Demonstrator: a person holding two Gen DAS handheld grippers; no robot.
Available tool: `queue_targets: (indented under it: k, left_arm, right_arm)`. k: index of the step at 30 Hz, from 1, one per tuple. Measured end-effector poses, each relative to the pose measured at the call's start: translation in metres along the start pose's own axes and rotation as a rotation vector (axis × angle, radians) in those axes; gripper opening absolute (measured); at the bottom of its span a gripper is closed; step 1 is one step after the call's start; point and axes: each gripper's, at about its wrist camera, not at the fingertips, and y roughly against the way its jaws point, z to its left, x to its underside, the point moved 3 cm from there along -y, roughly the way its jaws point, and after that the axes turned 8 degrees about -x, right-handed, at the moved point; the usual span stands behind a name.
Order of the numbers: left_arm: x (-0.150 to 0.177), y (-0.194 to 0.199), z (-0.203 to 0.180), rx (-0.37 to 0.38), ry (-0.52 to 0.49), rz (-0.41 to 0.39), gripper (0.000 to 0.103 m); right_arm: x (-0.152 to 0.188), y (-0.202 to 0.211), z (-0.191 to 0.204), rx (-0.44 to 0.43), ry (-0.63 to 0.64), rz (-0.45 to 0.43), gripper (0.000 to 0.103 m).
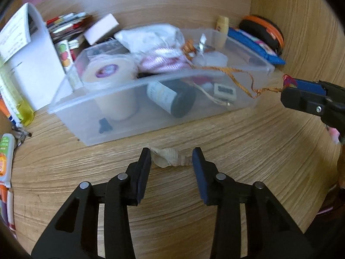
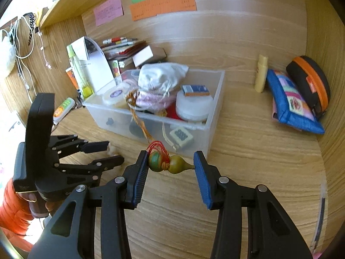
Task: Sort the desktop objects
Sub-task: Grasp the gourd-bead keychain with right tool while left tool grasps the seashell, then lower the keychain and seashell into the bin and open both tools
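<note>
The left gripper (image 1: 171,158) is down at the wooden desk (image 1: 215,142) with its blue pads pressed on either end of a small pale seashell (image 1: 167,158), which lies on the wood just in front of the clear plastic bin (image 1: 120,95); the jaws are closed on the shell, no gap showing at either pad. Over on the other side, the right gripper (image 2: 171,163) has a little gourd-shaped charm (image 2: 167,164) pinched lengthwise between its pads, green and red at the fat end, olive toward the pointed tip, wrapped in red thread. From that charm an orange braided cord (image 2: 140,120) climbs up over the front wall of the bin and into the heap inside. The charm hangs clear of the desk, just in front of the bin. In the bin itself: a white cloth bag (image 2: 161,75) on top, a pink striped pouch (image 2: 151,99) under it, a round white tub (image 2: 194,106), a small blue box (image 2: 195,90), a dark-capped bottle (image 1: 170,98) lying on its side, and a mahjong-style tile (image 2: 181,137) against the front wall. Off to the right, a blue zip pouch (image 2: 293,108) leans by a black and orange case (image 2: 310,86), with a pale yellow tube (image 2: 261,76) standing near them. An orange sleeve (image 2: 13,211) shows behind the left tool.
</note>
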Motion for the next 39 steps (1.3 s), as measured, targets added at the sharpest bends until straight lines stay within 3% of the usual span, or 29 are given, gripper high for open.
queue_targets:
  k: [13,19,31,39]
  left_arm:
    - [-0.032,0.055,0.041,-0.049,0.075,-0.156,0.039]
    - [-0.053,0.056,0.049,-0.015,0.089,-0.179,0.039]
    - [-0.070,0.023,0.026,0.009,0.053,-0.134,0.039]
    - [-0.071,0.010,0.031,0.001,0.080,-0.108,0.039]
  right_arm:
    - [-0.058,0.020,0.005,0.035,0.067,-0.121,0.039]
    - [-0.090,0.027,0.006,0.052,0.117,-0.174,0.039]
    - [-0.071,-0.049,-0.016,-0.004,0.045,-0.015,0.039]
    - [-0.063,-0.067,-0.021,-0.016,0.036,0.006,0.039]
